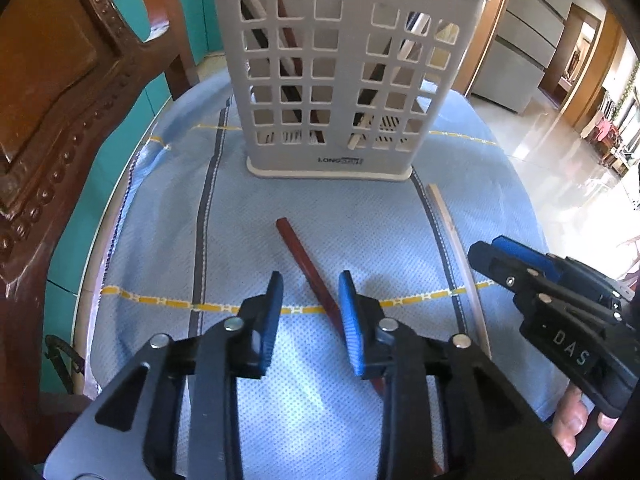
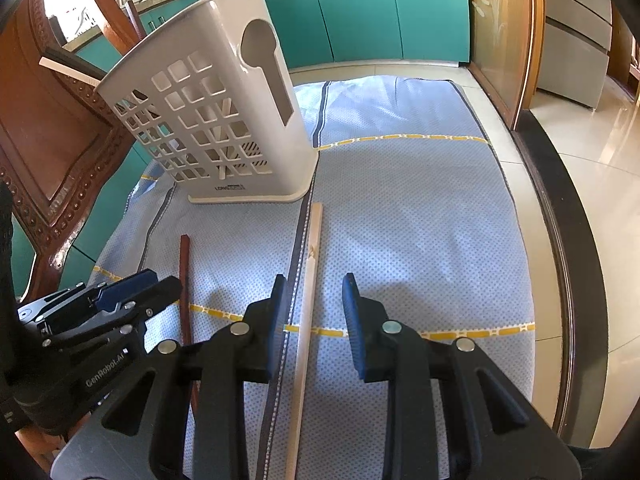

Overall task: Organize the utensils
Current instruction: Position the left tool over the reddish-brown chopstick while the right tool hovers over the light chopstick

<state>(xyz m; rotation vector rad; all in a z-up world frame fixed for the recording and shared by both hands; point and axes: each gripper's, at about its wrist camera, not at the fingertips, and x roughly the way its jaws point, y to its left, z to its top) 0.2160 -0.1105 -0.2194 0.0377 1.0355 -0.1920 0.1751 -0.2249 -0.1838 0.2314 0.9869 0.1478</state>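
Observation:
A white perforated utensil holder point(image 1: 328, 80) stands on the blue cloth, with several chopsticks inside; it also shows in the right wrist view point(image 2: 224, 120). A red-brown chopstick point(image 1: 308, 264) lies on the cloth, running between the open fingers of my left gripper point(image 1: 310, 292). A pale wooden chopstick point(image 2: 308, 280) lies to its right, between the open fingers of my right gripper point(image 2: 314, 294); it also shows in the left wrist view point(image 1: 452, 236). The red chopstick appears in the right wrist view point(image 2: 185, 280) beside the left gripper point(image 2: 140, 288). The right gripper shows at the right in the left wrist view point(image 1: 496, 252).
A carved wooden chair back point(image 1: 60, 100) stands close on the left. The blue cloth point(image 2: 420, 220) covers a narrow table point(image 2: 556, 320) whose right edge drops to a shiny tiled floor point(image 2: 608, 168). Teal cabinets point(image 2: 360, 8) stand behind.

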